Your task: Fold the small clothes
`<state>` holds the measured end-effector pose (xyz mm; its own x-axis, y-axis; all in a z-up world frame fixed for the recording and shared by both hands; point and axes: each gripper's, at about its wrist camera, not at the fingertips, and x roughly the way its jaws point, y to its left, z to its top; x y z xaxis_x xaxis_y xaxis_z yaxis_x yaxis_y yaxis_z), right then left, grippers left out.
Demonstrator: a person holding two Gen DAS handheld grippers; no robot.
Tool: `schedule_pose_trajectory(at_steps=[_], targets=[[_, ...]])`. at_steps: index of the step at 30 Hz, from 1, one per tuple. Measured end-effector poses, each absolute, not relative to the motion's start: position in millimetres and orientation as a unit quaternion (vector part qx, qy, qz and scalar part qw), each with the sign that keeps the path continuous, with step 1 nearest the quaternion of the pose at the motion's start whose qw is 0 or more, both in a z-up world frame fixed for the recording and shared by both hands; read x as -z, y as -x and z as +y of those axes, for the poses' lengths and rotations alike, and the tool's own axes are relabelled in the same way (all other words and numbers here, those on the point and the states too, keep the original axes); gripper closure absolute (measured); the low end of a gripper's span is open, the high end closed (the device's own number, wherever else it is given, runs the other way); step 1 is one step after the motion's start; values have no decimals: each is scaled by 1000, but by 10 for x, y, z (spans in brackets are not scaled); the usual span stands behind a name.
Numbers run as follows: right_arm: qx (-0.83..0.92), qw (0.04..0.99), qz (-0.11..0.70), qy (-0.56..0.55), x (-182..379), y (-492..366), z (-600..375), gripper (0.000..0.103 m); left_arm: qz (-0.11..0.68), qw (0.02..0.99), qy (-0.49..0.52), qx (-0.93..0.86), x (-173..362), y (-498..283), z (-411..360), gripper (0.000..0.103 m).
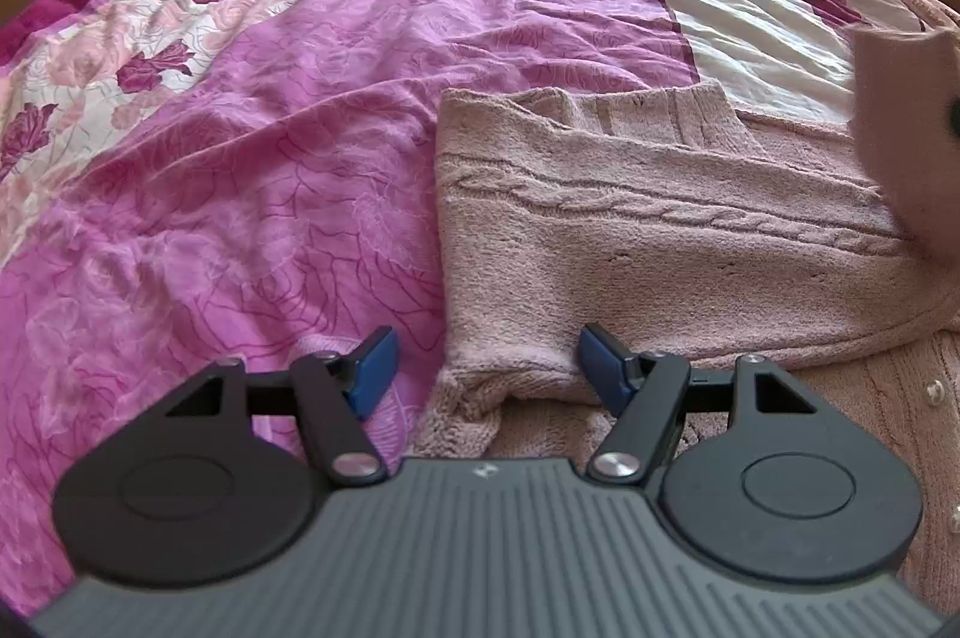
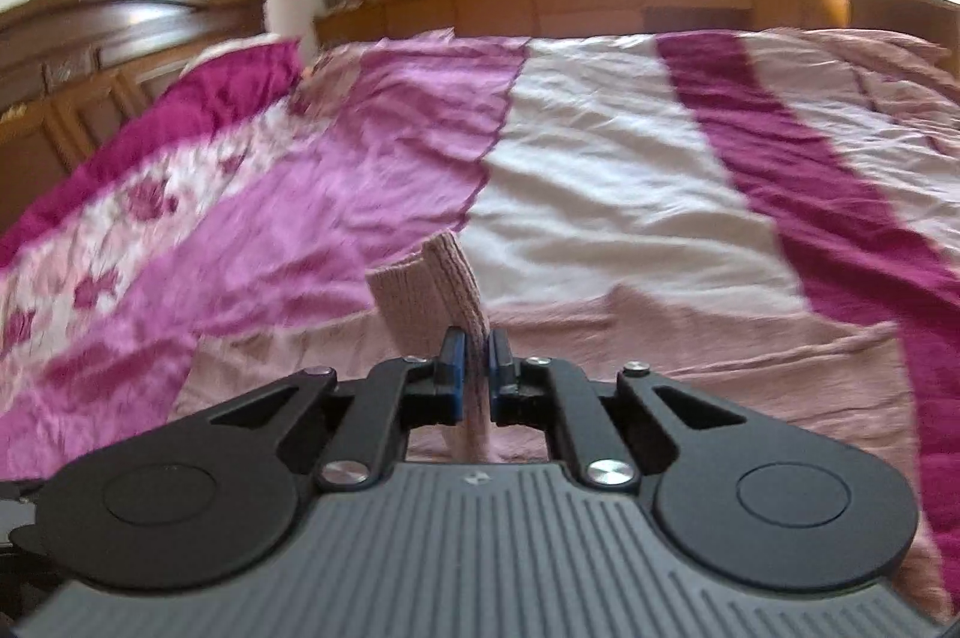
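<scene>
Here the pink knitted cardigan (image 1: 630, 242) lies flat on the floral bedspread (image 1: 270, 146), one sleeve or side panel already laid across the body so that a cable-knit band runs left to right in the left wrist view. That long axis lies crosswise to both grippers. The left gripper (image 1: 486, 368) hangs over the near left corner of the garment, pointing down at it, its 2 blue pads standing well apart with the ribbed edge of the knit between them but not pinched; it holds nothing. The right gripper (image 2: 474, 356) is closed tight on a ribbed cuff (image 2: 432, 284), which stands up out of the jaws above the bed, with more of the knit trailing down behind the pads. In the left wrist view a blurred pink flap (image 1: 906, 140) hangs at the far right edge, probably that same lifted part. So the right hand is the one that carries the fabric, while the left is nearer the folded corner and placed to pin it. The coming move, as I judge it, turns on bringing the cuff across the band towards the left side, keeping it square to the cable line. The risk is that the soft knit drags the layer beneath it out of line if the left pads do not bear down first.
</scene>
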<state>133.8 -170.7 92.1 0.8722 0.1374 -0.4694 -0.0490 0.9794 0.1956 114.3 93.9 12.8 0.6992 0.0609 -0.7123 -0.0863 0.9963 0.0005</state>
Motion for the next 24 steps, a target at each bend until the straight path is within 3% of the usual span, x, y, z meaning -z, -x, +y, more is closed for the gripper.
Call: schedule_pose_trajectory(at_steps=[6, 14, 24], targets=[[16, 963, 243, -113, -822, -1109, -2210, 96, 388, 921, 15, -40, -131, -1162, 938, 33], [77, 931, 309, -177, -318, -953, -2695, 94, 389, 920, 10, -42, -130, -1169, 928, 32], [89, 943, 268, -175, -483, -720, -2641, 65, 388, 920, 9, -44, -130, -1170, 924, 31]])
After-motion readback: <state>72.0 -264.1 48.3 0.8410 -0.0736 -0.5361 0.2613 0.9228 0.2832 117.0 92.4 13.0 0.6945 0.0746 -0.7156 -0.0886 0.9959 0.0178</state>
